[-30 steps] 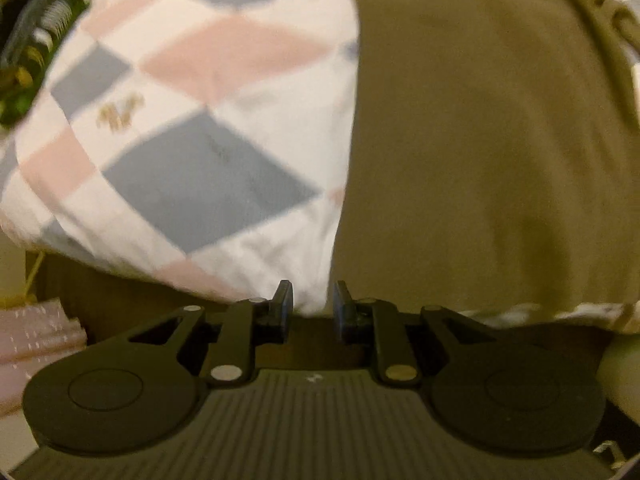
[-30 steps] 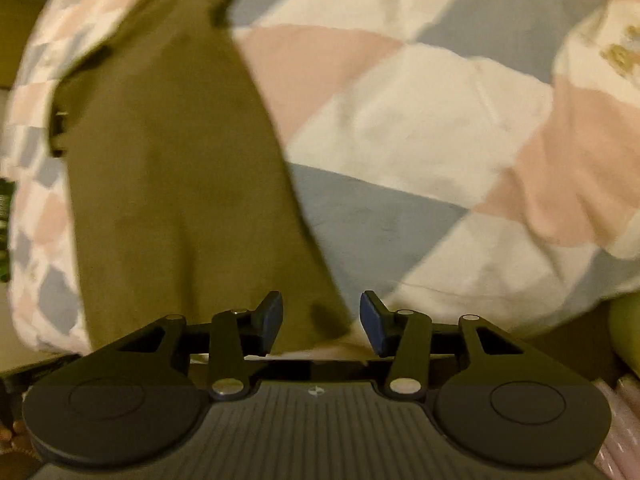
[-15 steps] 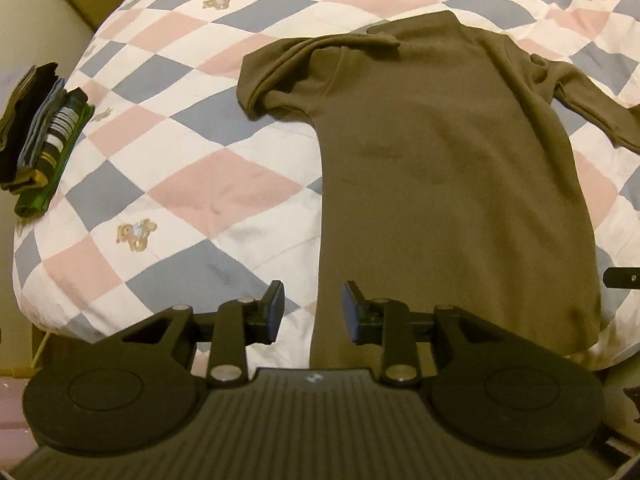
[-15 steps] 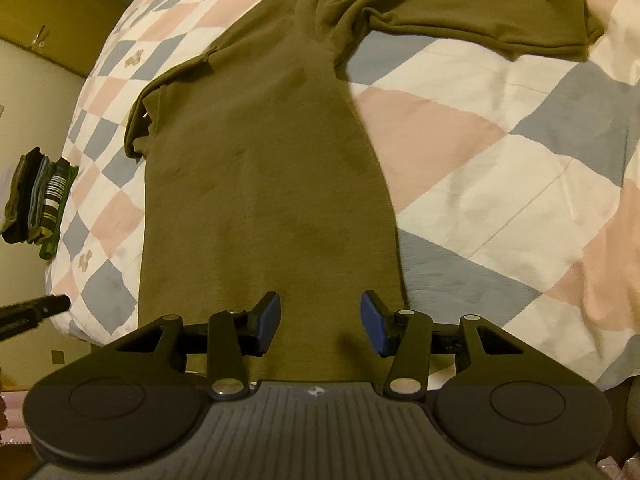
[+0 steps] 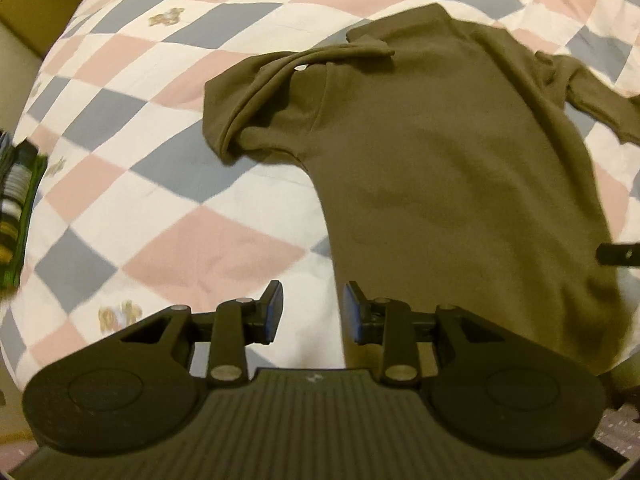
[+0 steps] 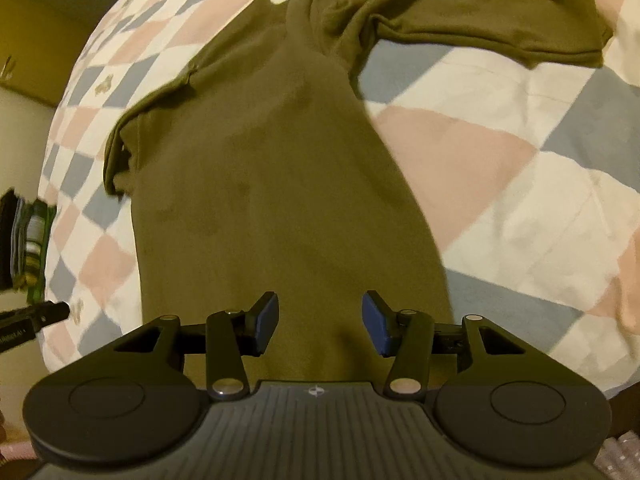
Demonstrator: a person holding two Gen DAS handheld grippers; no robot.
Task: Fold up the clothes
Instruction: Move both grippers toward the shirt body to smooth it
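An olive long-sleeved shirt [image 5: 440,160] [image 6: 272,184] lies flat on the checked quilt, hem toward me. Its left sleeve [image 5: 260,92] is bunched and folded at the shoulder. The other sleeve [image 6: 500,32] stretches out to the right. My left gripper [image 5: 314,312] hovers over the shirt's lower left edge, jaws apart, with nothing between the pads. Above the lower middle of the shirt hangs my right gripper [image 6: 320,320], its jaws opening a little and empty. Each view catches a dark tip of the other gripper at its side edge.
The quilt [image 5: 180,200] [image 6: 520,200] of pink, grey and white diamonds covers the bed; its near edge drops off just below the shirt's hem. A small stack of folded clothes [image 5: 16,208] [image 6: 28,240] sits at the bed's left edge.
Both grippers have drawn back and up from the hem, so the whole shirt has come into view. The left jaws have spread wider; the right jaws slightly.
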